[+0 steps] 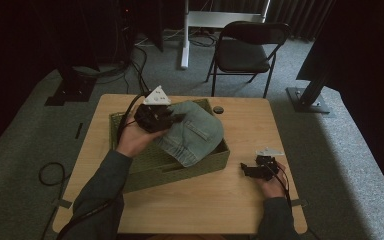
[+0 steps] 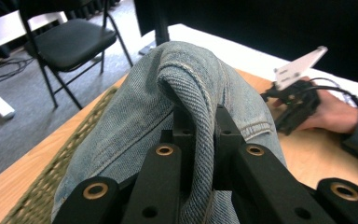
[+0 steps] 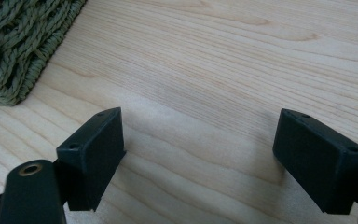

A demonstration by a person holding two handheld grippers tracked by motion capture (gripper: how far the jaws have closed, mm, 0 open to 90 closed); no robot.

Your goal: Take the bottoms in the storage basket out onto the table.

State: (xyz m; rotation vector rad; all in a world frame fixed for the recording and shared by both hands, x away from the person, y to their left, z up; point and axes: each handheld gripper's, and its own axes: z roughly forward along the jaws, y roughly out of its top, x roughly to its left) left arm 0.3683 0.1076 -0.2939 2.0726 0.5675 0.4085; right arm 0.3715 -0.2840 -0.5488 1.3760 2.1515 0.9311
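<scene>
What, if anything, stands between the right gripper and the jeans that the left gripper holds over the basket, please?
Nothing visible does. The right gripper rests open on bare table beside the green woven basket. The jeans bulge above the basket's rim, pinched in the left gripper, with only open tabletop and the basket's low wall between.

You see faded blue jeans between your black left jaws, a green woven basket below.

Grey-blue sleeves cover both forearms; each black tool has brass-ringed screw holes, a pale triangular plate and a trailing cable.
</scene>
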